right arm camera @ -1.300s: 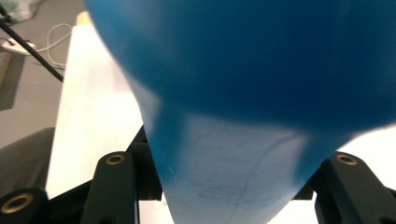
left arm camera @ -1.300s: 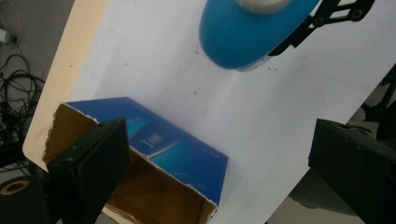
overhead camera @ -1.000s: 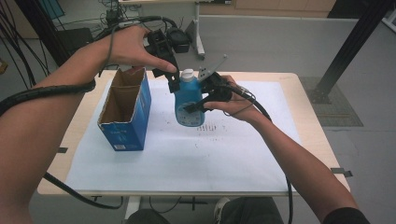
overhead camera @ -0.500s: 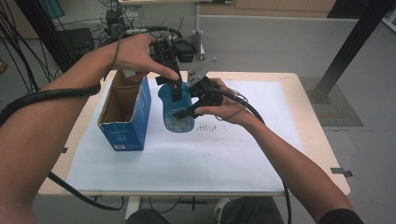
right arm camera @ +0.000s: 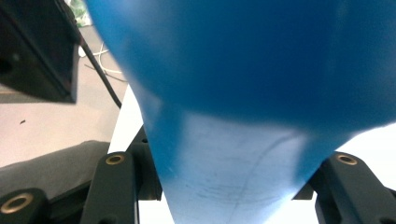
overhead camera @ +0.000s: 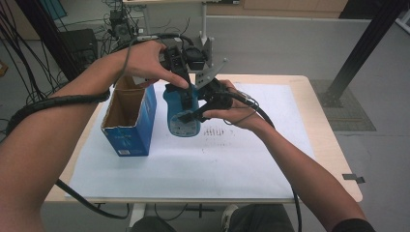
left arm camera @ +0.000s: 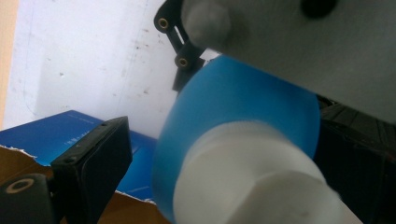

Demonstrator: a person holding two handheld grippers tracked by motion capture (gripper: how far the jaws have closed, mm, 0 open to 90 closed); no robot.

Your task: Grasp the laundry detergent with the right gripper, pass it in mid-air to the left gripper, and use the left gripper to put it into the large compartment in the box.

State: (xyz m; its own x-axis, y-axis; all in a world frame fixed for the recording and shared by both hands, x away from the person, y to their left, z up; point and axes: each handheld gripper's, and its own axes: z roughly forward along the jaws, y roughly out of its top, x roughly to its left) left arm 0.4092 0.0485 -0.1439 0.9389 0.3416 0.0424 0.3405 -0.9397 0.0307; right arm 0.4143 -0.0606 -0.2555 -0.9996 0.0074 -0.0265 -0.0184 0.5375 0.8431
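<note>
A blue bottle (overhead camera: pixel 176 123) with a white cap (left arm camera: pixel 243 177) is held upright just above the white sheet, right beside an open blue carton (overhead camera: pixel 128 121). My right gripper (overhead camera: pixel 187 118) comes in from the right and is shut on the bottle's body; in the right gripper view the blue bottle (right arm camera: pixel 261 70) sits between the two black jaws. My left gripper (overhead camera: pixel 186 89) reaches down over the bottle's top. In the left gripper view the cap lies between its jaws, and the left jaw stands apart from it with a gap.
The carton (left arm camera: pixel 46 135) stands open-topped on the left of the white sheet (overhead camera: pixel 193 164), which covers most of the wooden table (overhead camera: pixel 333 159). Cables trail from both grippers. A dark post and floor clutter lie beyond the far edge.
The bottle and both hands have shifted slightly left, closer to the carton. The left gripper has come down over the cap, which was still visible a second ago.
</note>
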